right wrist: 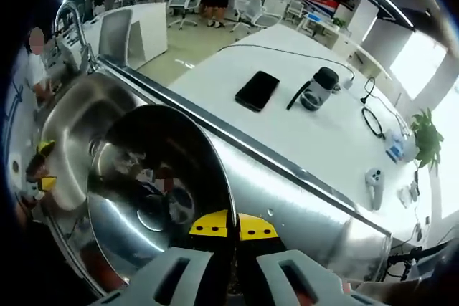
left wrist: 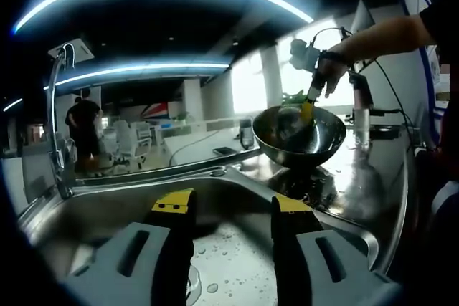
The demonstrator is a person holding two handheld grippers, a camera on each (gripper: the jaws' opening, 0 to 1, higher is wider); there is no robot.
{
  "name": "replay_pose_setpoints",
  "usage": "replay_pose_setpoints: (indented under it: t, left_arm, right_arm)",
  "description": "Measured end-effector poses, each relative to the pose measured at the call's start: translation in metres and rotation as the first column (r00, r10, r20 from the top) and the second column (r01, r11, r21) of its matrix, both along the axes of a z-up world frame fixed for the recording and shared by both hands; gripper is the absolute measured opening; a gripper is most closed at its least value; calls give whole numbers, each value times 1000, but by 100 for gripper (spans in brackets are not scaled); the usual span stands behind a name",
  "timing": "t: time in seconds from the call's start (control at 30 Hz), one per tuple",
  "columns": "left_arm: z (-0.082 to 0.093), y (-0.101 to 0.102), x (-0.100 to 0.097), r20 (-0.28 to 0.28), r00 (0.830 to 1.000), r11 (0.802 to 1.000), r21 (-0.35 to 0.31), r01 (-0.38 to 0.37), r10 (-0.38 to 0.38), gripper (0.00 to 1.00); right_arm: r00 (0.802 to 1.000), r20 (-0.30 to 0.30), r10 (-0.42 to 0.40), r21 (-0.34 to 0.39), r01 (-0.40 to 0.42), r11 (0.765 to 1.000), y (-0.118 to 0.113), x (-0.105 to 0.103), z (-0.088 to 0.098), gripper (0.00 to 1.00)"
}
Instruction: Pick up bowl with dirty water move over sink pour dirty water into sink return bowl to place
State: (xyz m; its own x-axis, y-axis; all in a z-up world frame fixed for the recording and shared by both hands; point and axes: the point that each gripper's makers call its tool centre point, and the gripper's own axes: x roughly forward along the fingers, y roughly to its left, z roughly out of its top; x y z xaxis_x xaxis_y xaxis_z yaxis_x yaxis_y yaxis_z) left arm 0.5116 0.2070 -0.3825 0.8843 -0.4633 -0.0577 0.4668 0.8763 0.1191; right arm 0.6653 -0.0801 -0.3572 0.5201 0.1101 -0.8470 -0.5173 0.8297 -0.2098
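My right fingers pinch the bowl rim, holding it above the counter beside the sink; left fingers wait open, empty.

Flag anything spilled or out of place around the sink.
Water drops lie scattered on the sink floor near the left gripper. The right gripper is shut on the rim of the steel bowl, lifted off the wet counter. Nothing looks damaged.

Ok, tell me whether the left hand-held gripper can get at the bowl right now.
Probably yes. The left hand-held gripper is open over the sink, with nothing between it and the bowl, though the right hand-held gripper already clamps the bowl's rim.
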Motion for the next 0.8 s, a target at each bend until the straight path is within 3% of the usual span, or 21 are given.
replay_pose_setpoints:
  t: [0.1,0.8]
  left_arm:
    - [-1,1,1,-2,1000,1000,5,-2,2,41]
    - [2,-1,-2,3,1000,1000,-10,-5,5,40]
  right_arm:
    - [999,22,48,-48,-47,998,0,-1,0,0]
    - [988,120,96,-47,-91,995,29,7,22,0]
